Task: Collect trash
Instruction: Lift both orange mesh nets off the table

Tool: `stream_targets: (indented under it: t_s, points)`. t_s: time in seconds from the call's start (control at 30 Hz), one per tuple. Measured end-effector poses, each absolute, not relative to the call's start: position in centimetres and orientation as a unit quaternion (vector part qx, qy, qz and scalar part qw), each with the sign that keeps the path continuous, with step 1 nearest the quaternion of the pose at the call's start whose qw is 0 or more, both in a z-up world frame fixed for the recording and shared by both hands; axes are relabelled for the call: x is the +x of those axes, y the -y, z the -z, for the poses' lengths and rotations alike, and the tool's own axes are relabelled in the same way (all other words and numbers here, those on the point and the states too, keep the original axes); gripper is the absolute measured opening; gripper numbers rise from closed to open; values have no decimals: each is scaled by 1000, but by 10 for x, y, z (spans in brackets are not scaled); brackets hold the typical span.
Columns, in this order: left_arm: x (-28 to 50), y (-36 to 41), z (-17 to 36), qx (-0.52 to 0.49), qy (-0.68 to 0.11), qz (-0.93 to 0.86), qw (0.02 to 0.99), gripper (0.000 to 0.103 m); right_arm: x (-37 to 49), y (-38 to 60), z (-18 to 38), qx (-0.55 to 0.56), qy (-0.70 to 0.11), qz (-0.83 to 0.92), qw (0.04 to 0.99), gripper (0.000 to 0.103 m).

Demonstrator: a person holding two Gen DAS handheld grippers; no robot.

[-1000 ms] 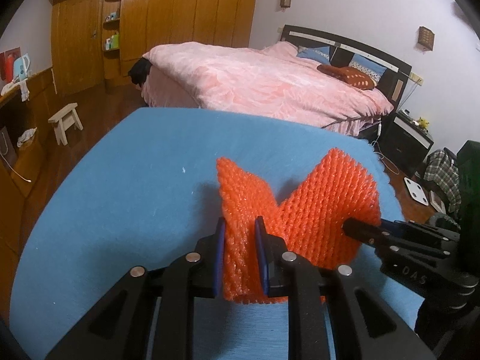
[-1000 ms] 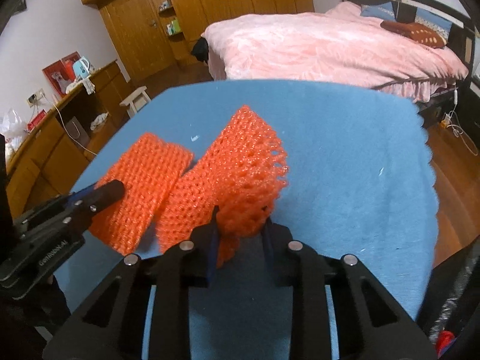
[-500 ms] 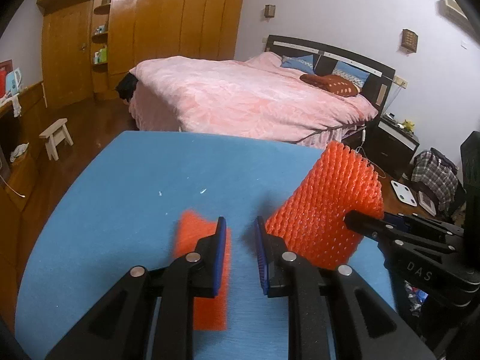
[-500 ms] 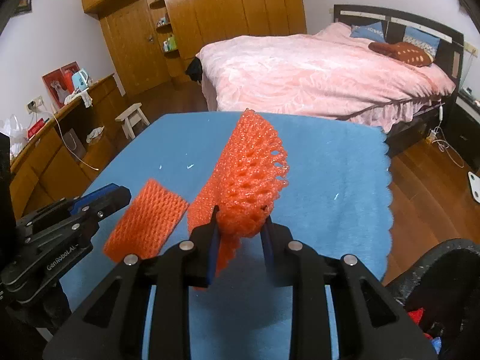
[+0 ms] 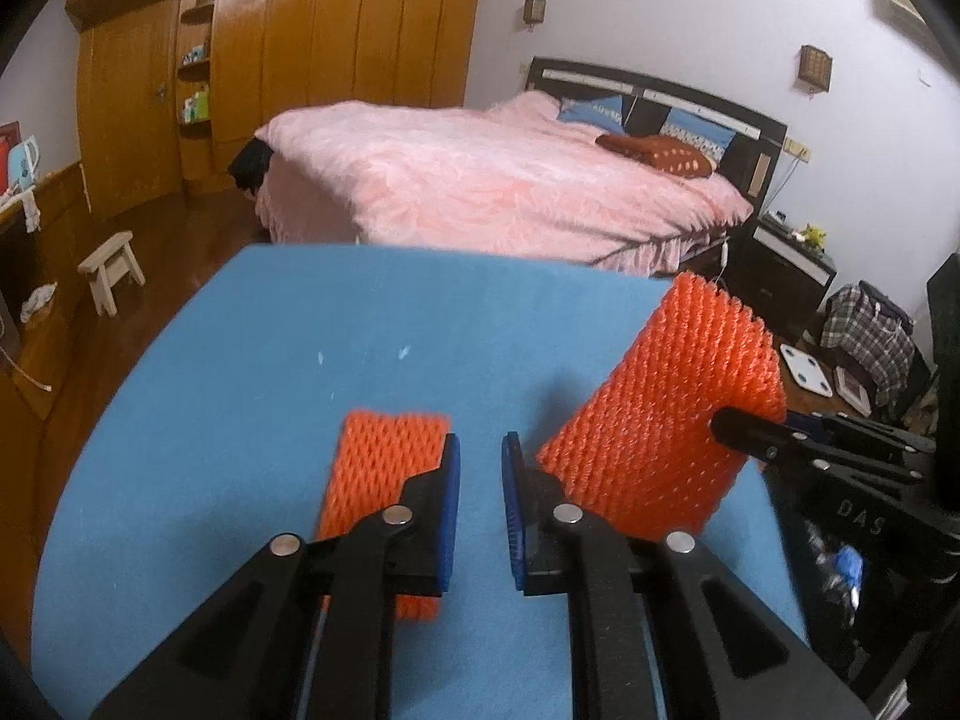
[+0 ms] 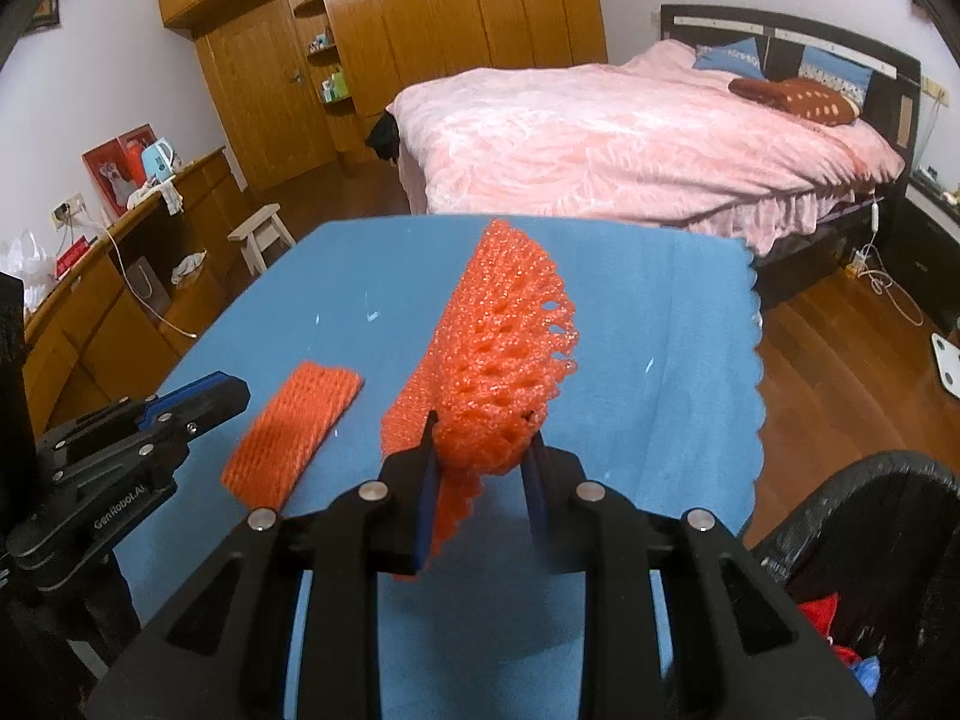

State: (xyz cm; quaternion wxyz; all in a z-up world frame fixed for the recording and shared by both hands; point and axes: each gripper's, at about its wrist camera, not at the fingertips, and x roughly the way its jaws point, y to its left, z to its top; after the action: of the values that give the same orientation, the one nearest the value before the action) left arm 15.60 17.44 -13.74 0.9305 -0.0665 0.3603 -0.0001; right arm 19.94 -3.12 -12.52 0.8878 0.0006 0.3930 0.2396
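Two orange foam nets are in play on a blue-covered table [image 5: 360, 324]. My right gripper [image 6: 480, 456] is shut on the larger net [image 6: 498, 360] and holds it lifted above the table; the held net shows in the left wrist view [image 5: 660, 408] with the right gripper's fingertips [image 5: 729, 420] pinching its edge. The smaller net [image 5: 384, 468] lies flat on the cloth just left of my left gripper [image 5: 480, 468], which is slightly open and empty. The smaller net also shows in the right wrist view [image 6: 294, 426], beside the left gripper [image 6: 222, 393].
A black trash bin [image 6: 870, 510] with red and blue scraps inside stands at the table's right front corner. Beyond the table are a pink bed [image 5: 498, 180], a small white stool [image 5: 111, 270], a wooden wardrobe [image 6: 420, 30] and a side counter [image 6: 120, 276].
My left gripper let go of the smaller net, which now lies flat on the cloth. My right gripper lifted the larger net up and to the right, toward the bin.
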Motion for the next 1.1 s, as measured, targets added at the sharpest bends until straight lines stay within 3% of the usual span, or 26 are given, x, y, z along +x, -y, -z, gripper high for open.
stream_targets:
  t_s: [0.33, 0.4, 0.43, 0.47, 0.57, 0.73, 0.87, 0.97, 1.1]
  points:
    - [156, -182, 160, -79, -383, -19, 920, 14, 196, 25, 137, 5, -405, -248, 880, 24]
    - [157, -184, 161, -75, -383, -29, 920, 27, 196, 23, 137, 3, -405, -249, 880, 24]
    - [158, -184, 162, -74, -383, -35, 920, 48, 198, 23, 138, 3, -405, -249, 880, 24]
    - [158, -186, 164, -73, -381, -44, 921, 57, 198, 22, 139, 4, -406, -249, 879, 24]
    - [163, -192, 172, -72, -394, -50, 915, 68, 200, 20, 145, 5, -411, -250, 877, 24]
    - [173, -197, 195, -70, -426, -64, 900, 71, 205, 17, 152, 7, -418, -247, 874, 24]
    - [177, -198, 207, -75, -442, -60, 892, 70, 208, 15, 156, 4, -423, -248, 872, 24]
    - [176, -194, 208, -66, -439, -58, 894, 47, 209, 15, 157, 2, -424, -248, 871, 24]
    - [172, -196, 202, -66, -425, -55, 901, 23, 210, 14, 158, 4, -426, -247, 870, 24]
